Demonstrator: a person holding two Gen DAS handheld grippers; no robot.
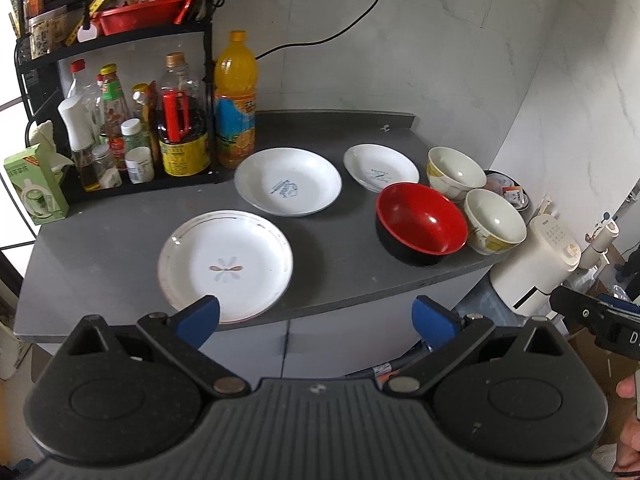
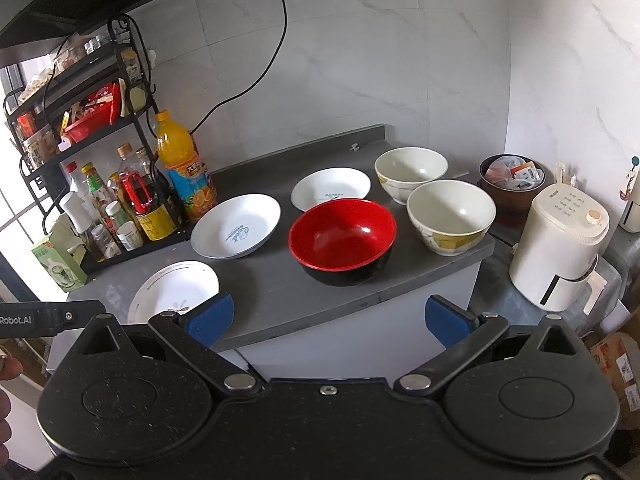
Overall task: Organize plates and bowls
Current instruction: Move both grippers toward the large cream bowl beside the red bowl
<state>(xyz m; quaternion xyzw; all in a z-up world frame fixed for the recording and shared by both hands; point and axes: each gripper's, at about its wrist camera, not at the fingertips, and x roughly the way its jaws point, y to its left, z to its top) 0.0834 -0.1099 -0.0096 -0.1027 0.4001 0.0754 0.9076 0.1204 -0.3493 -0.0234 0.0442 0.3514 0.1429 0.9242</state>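
Left gripper (image 1: 316, 316) and right gripper (image 2: 328, 320) spread wide and empty, short of grey counter (image 1: 120, 232), three plates, three bowls

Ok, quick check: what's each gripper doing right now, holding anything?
Left gripper: open, empty, fingers spread short of the counter's front edge.
Right gripper: open, empty, same.

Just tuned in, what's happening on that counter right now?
Nothing is held yet. The left gripper and right gripper both hang open at the counter's front edge. Three white plates and three bowls, including the red bowl, sit apart and unstacked.
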